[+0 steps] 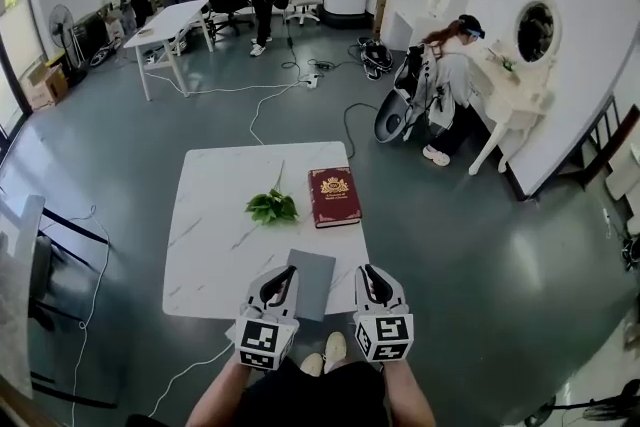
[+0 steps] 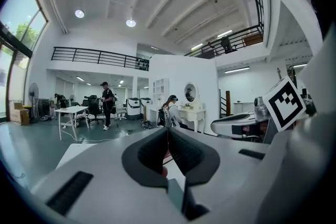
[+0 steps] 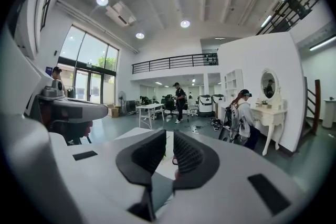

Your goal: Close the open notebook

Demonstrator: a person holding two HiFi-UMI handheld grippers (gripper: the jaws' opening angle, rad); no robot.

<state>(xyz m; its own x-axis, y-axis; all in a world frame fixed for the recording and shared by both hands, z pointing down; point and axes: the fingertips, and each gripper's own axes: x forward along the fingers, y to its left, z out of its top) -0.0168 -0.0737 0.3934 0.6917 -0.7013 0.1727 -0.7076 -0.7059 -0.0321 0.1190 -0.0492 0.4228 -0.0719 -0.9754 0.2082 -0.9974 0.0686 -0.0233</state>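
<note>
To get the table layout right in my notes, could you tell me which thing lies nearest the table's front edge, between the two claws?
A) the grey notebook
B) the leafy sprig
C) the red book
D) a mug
A: in the head view the grey notebook lies at the near edge between the left claw and right claw, while the red book and leafy sprig lie farther back.

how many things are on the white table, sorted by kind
red book: 1
grey notebook: 1
green leafy sprig: 1
total: 3
</note>
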